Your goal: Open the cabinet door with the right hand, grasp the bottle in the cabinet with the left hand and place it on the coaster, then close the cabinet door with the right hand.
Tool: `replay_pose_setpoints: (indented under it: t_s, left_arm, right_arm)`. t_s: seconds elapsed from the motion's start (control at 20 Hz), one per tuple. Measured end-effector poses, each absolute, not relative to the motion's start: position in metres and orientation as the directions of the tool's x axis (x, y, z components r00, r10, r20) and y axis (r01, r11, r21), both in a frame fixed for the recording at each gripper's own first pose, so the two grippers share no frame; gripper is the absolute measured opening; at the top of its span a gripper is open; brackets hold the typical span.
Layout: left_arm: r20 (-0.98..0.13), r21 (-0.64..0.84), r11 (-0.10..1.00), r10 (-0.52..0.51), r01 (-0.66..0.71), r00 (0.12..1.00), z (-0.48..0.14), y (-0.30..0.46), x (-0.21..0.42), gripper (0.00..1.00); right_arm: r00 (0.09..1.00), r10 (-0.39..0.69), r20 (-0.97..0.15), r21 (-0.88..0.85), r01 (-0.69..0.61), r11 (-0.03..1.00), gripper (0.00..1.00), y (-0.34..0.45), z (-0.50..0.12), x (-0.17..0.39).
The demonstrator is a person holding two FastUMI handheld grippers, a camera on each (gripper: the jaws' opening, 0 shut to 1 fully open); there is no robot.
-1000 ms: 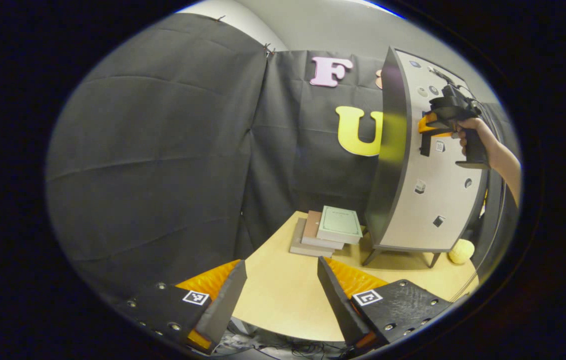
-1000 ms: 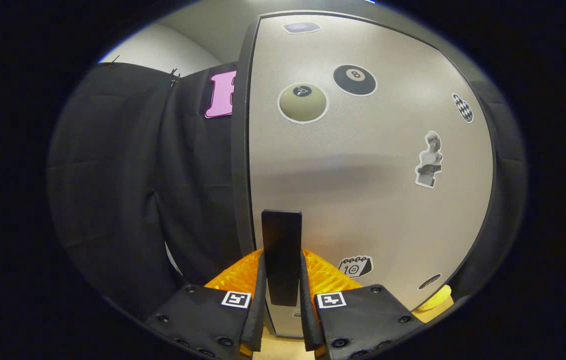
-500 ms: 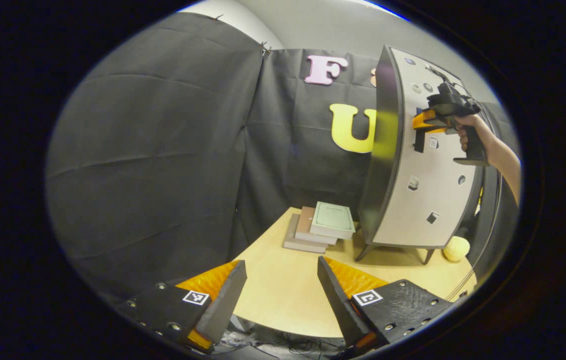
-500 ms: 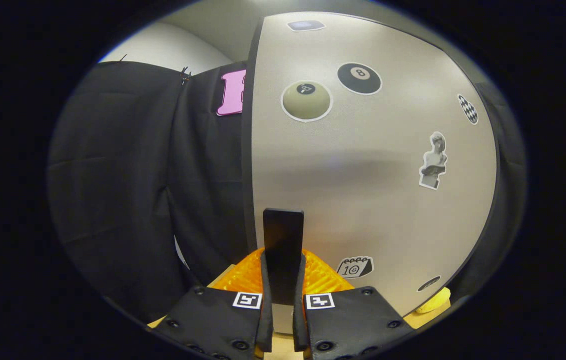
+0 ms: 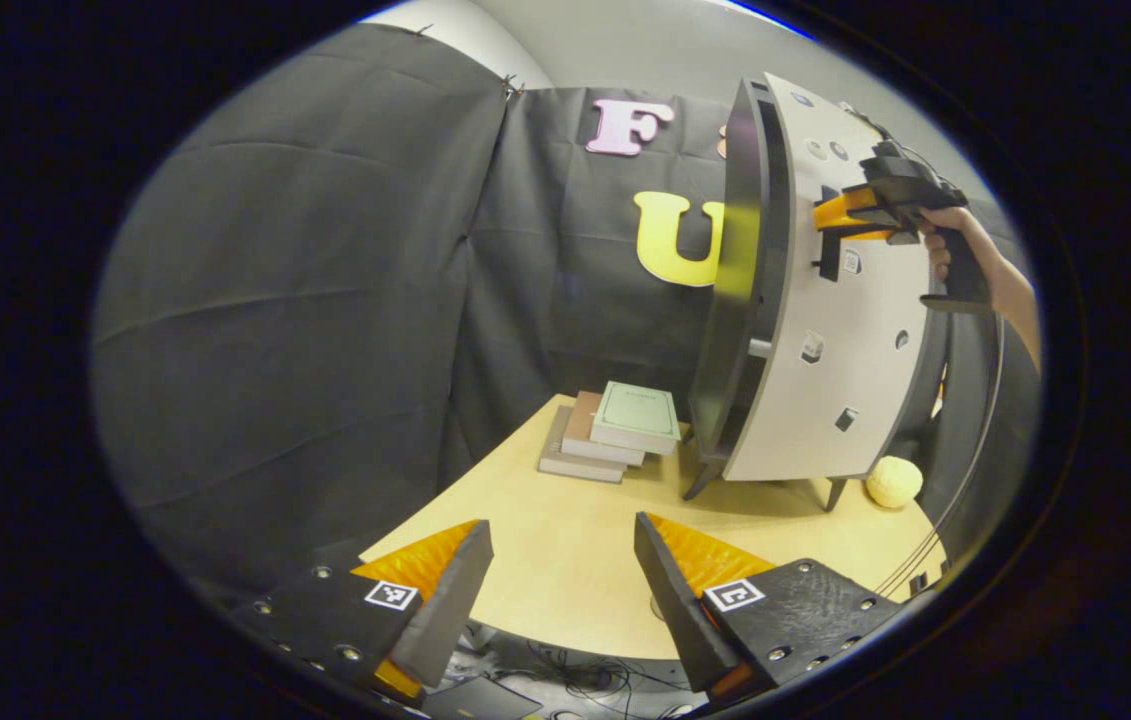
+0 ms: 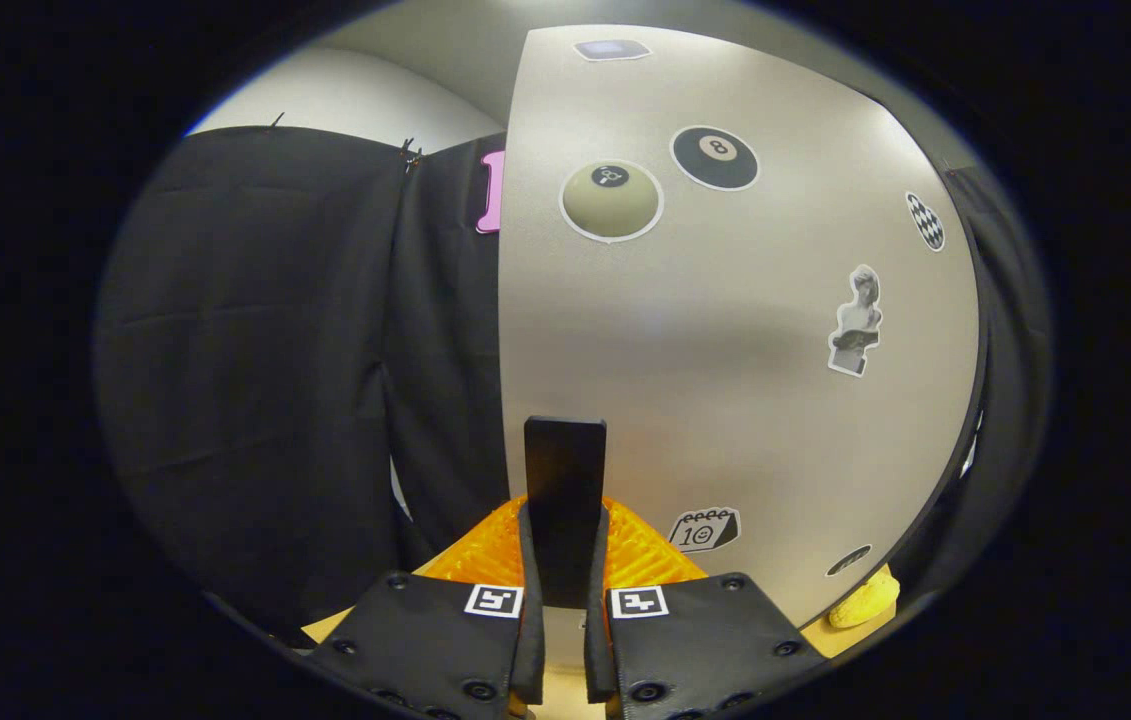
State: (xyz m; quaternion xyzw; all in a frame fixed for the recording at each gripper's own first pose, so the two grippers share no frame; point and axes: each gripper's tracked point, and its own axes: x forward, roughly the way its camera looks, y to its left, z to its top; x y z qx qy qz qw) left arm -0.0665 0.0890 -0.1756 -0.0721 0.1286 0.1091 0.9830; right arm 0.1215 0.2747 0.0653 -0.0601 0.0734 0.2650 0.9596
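Two fingers of the right gripper [image 6: 563, 640] were clenched on the cabinet door's handle [image 6: 565, 500], the door [image 5: 825, 330] barely ajar. Its swing probably needed widening. The left gripper [image 5: 560, 590] hung released over the table [image 5: 565, 560]; the bottle's place could not be told.

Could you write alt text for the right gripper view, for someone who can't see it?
A hand-held gripper is shut on the dark upright handle of a pale cabinet door covered in stickers, including two billiard balls. Black cloth hangs to the left, and a yellow ball peeks out at the lower right.
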Motion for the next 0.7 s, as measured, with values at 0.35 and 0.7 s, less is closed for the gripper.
replay_pose_setpoints:
  t_s: [0.35,0.7]
  left_arm:
    - [-0.271,-0.181,0.94,0.233,-0.288,0.934,-0.165,0.02,-0.084,0.86]
    - [-0.177,-0.101,0.953,0.267,-0.287,0.947,-0.12,-0.054,-0.116,0.88]
  right_arm:
    - [0.775,0.61,-0.165,-0.064,-0.626,0.778,0.17,0.262,0.064,0.111]
    - [0.689,0.704,-0.171,-0.038,-0.719,0.694,0.18,0.254,0.067,0.111]
